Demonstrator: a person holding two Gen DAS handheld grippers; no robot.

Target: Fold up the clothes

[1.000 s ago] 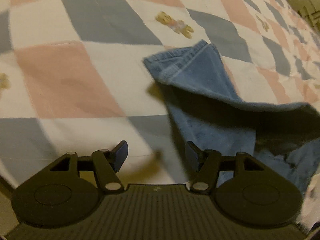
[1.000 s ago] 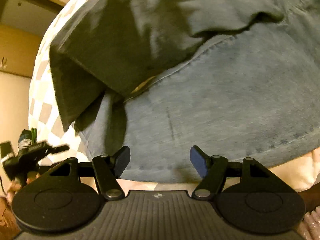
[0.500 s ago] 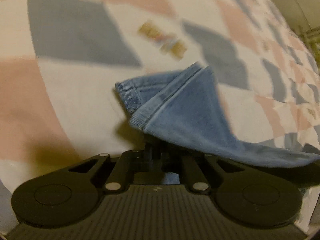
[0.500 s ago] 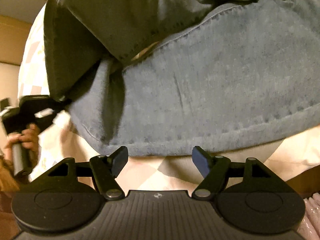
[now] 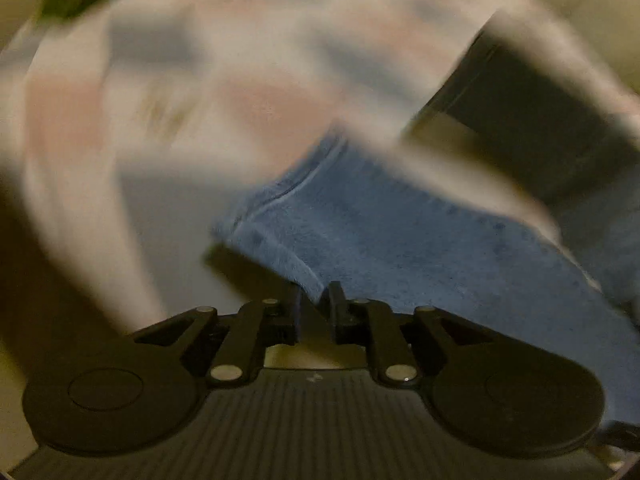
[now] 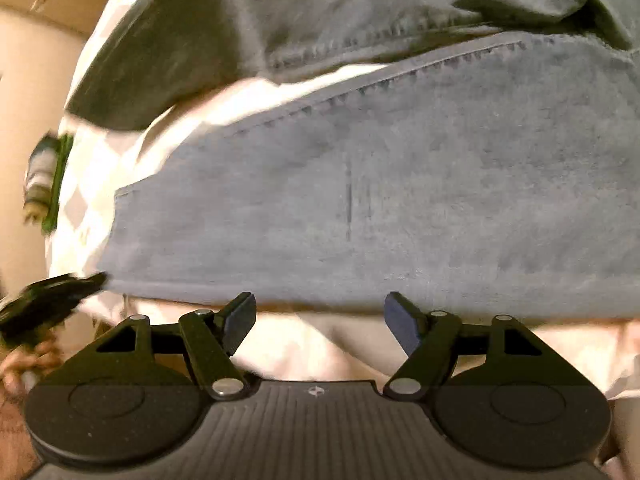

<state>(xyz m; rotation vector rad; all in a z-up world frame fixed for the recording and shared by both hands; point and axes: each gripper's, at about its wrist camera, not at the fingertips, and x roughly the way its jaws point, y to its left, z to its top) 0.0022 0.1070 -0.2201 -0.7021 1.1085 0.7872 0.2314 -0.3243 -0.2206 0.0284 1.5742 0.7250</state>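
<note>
Blue denim jeans [image 6: 360, 200] lie on a checked quilt. In the left wrist view my left gripper [image 5: 315, 304] is shut on the hem of one jeans leg [image 5: 360, 232], which stretches away to the right; this view is smeared by motion. In the right wrist view my right gripper [image 6: 320, 316] stands open just short of the near edge of the jeans, nothing between its fingers. A darker fold of the jeans [image 6: 280, 20] lies across the far part. The other gripper [image 6: 44, 304] shows blurred at the left edge.
The quilt [image 5: 100, 120] has pink, grey and white squares and covers the bed under the jeans. A dark shape [image 5: 520, 120] sits at the upper right of the left wrist view. A hand [image 6: 24, 360] shows at the lower left of the right wrist view.
My left gripper closed on the leg hem and is now swinging fast with it. The dark fold over the jeans has drawn back, baring quilt. My right gripper stays open.
</note>
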